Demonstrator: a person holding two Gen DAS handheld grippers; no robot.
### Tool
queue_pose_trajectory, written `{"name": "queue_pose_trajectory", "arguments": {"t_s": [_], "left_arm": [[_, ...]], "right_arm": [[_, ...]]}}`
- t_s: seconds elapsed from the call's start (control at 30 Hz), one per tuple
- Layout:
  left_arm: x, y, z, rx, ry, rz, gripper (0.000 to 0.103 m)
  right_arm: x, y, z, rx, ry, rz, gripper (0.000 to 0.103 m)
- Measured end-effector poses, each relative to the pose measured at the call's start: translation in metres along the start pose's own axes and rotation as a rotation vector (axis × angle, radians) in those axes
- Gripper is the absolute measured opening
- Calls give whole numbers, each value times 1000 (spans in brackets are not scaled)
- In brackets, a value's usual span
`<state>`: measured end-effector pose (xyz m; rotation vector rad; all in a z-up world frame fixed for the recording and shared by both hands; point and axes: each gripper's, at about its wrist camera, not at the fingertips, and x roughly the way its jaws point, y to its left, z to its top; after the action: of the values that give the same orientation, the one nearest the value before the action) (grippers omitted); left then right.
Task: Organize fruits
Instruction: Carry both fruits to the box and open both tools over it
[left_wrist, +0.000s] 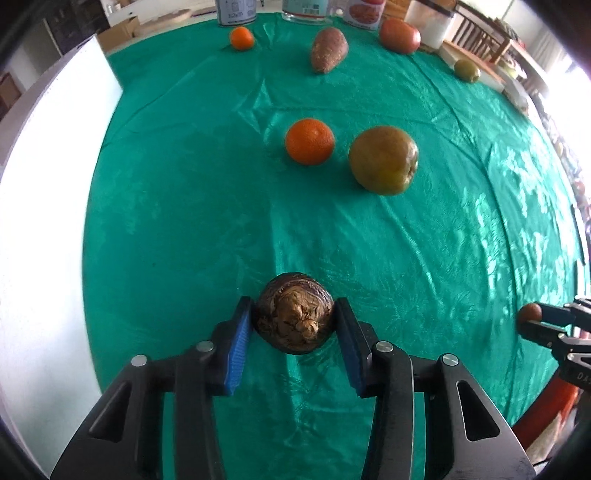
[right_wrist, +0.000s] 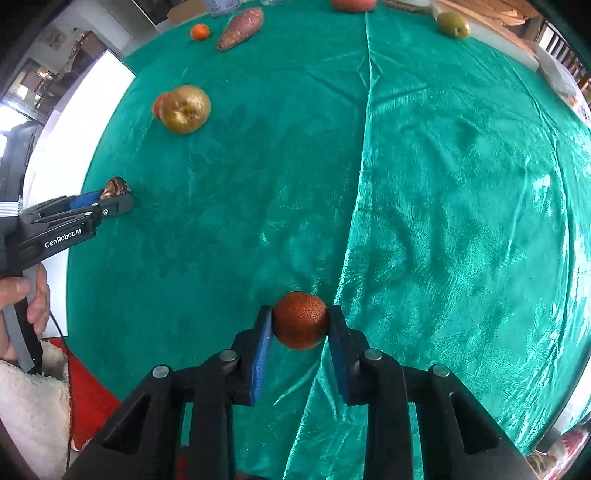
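Ahead of my left claw (left_wrist: 293, 321), clamped on a wrinkled brown fruit (left_wrist: 294, 317), sit the orange (left_wrist: 309, 141) and apple (left_wrist: 383, 159); right claw (right_wrist: 300, 325) grips a reddish pitted fruit (right_wrist: 300, 320), farther off.

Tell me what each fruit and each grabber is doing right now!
left gripper: shut on the wrinkled brown fruit.
right gripper: shut on the dotted reddish fruit.
near orange: loose on the green cloth.
yellow-brown apple: loose beside that orange.
sweet potato: lying far back.
far orange: loose far back.
red fruit: loose far back.
small green fruit: resting near the cloth's edge.
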<state>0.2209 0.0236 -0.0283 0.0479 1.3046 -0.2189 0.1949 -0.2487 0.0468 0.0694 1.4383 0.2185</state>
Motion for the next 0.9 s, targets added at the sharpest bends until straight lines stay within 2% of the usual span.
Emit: {"name": "queue_pose_trajectory", "arguments": {"t_s": [0.1, 0.23, 0.33, 0.43, 0.53, 0.6, 0.73, 0.9], "left_arm": [[-24, 11, -9, -35, -56, -35, 45], [-95, 39, -35, -83, -178, -170, 45], [-145, 75, -51, -125, -276, -156, 45], [-176, 133, -67, -219, -318, -106, 45], [-179, 188, -84, -330, -311, -35, 45], [-176, 220, -98, -404, -294, -24, 45], [-149, 260, -122, -517, -233, 7, 45], [-119, 283, -138, -615, -177, 42, 49]], "right_arm": [[-19, 11, 0, -20, -35, 24, 30], [-47, 55, 6, -99, -90, 97, 30], [-64, 123, 19, -198, -133, 200, 30], [-67, 203, 29, -312, -155, 307, 30], [-61, 280, 34, -422, -164, 389, 30], [-51, 326, 35, -481, -151, 428, 30], [-19, 393, 32, -580, -123, 366, 30], [13, 424, 34, -612, -145, 274, 31]]}}
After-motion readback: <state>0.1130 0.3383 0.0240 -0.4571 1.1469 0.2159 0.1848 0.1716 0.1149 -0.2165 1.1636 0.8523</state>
